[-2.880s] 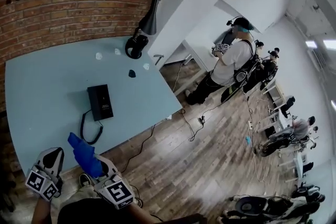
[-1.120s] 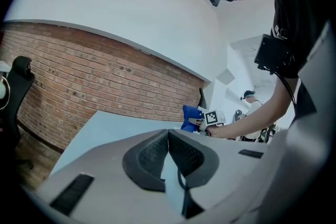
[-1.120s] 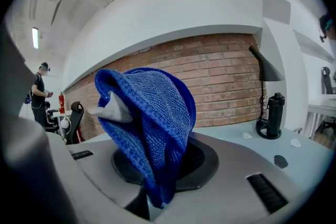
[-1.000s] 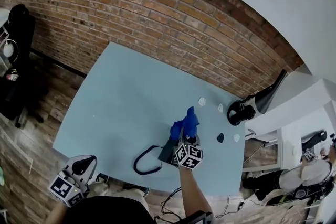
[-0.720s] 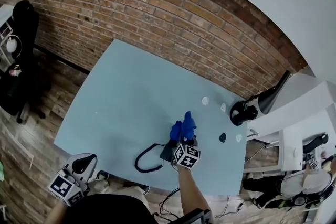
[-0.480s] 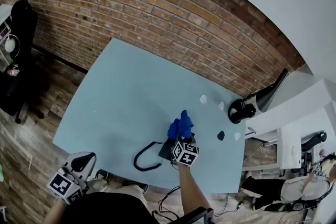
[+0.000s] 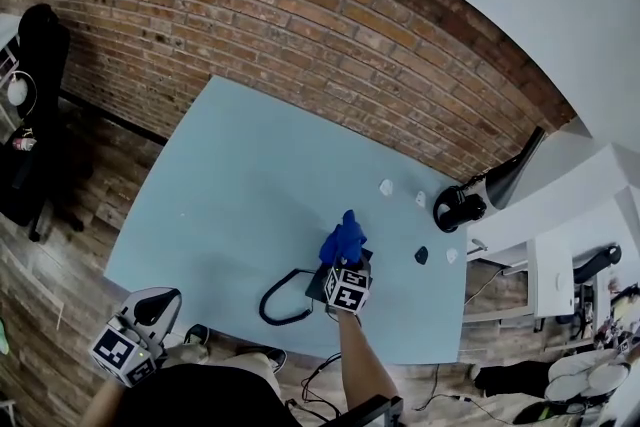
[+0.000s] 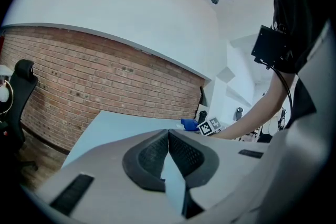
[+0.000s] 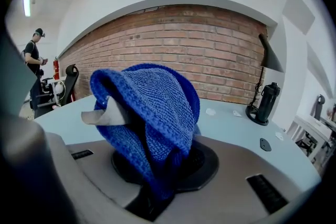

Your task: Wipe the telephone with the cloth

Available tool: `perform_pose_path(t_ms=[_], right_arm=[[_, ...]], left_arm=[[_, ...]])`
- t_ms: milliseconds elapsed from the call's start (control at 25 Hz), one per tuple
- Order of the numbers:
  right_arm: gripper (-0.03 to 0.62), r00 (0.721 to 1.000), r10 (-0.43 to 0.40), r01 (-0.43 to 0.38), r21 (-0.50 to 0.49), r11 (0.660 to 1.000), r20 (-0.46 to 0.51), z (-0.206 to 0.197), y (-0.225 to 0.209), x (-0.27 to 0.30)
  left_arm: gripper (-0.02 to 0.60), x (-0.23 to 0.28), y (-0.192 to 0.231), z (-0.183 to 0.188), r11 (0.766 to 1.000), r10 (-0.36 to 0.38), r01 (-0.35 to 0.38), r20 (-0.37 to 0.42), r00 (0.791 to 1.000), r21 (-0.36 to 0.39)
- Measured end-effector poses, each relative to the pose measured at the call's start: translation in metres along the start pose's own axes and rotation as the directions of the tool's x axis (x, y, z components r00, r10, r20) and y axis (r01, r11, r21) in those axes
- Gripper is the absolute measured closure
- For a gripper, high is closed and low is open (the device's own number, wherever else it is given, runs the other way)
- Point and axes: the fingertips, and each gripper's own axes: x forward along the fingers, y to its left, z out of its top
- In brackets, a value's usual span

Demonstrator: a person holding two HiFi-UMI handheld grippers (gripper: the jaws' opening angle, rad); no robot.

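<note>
Right tool [image 7: 345, 263], clamped on the cloth [image 7: 342, 237], hovers right over the telephone [image 7: 318, 287] on the counter [image 7: 250, 175]. Left tool [image 7: 152, 310], closed and empty, hangs well apart.

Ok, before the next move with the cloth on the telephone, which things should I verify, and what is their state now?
1. Cloth held firmly: ok, the right gripper has its jaws clamped on it.
2. Right gripper placed over the telephone: ok in the head view.
3. Cloth touching the telephone: cannot tell; the gripper hides the contact.
4. Left gripper out of the way: ok, jaws together on nothing, held off the near left corner of the table.
5. Cord clear of the wiping path: ok, it lies coiled to the telephone's left.
</note>
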Motion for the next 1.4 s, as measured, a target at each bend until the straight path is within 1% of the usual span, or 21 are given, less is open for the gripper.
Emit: perform_pose_path(t_ms=[80, 200, 280, 440, 800, 1080, 1280, 1400], right_arm=[[0.503, 1.000, 0.000, 0.001, 0.009, 1.000, -0.008, -0.003, 0.003, -0.002], [0.502, 1.000, 0.004, -0.003, 0.019, 1.000, -0.024, -0.010, 0.007, -0.005], [0.502, 0.999, 0.006, -0.005, 0.020, 1.000, -0.033, -0.013, 0.009, -0.008], [0.502, 0.999, -0.002, 0.003, 0.029, 1.000, -0.042, -0.020, 0.011, -0.012], [0.502, 0.998, -0.021, 0.024, 0.047, 0.999, -0.060, -0.041, 0.021, -0.028], [0.502, 0.996, -0.013, 0.018, 0.058, 0.998, -0.087, -0.060, 0.032, -0.040], [0.502, 0.993, -0.007, 0.015, 0.076, 0.997, -0.116, -0.071, 0.039, -0.047], [0.502, 0.992, -0.001, 0.013, 0.088, 0.996, -0.130, -0.080, 0.045, -0.053]], left_arm=[[0.569, -0.003, 0.004, -0.001, 1.000, -0.001, 0.001, -0.002, 1.000, -0.001], [0.569, -0.004, 0.010, -0.007, 1.000, 0.009, -0.009, -0.028, 1.000, 0.005], [0.569, -0.003, 0.011, -0.006, 1.000, 0.003, -0.003, -0.033, 0.999, -0.001], [0.569, 0.000, 0.012, -0.005, 1.000, -0.021, 0.022, -0.036, 0.999, 0.009], [0.569, -0.007, 0.018, -0.005, 0.999, -0.039, 0.039, -0.034, 0.999, 0.008], [0.569, -0.012, 0.021, -0.006, 0.999, -0.049, 0.049, -0.032, 0.998, 0.000], [0.569, -0.015, 0.021, -0.007, 0.998, -0.067, 0.068, -0.047, 0.997, 0.017], [0.569, -0.017, 0.021, -0.006, 0.997, -0.072, 0.072, -0.037, 0.997, 0.002]])
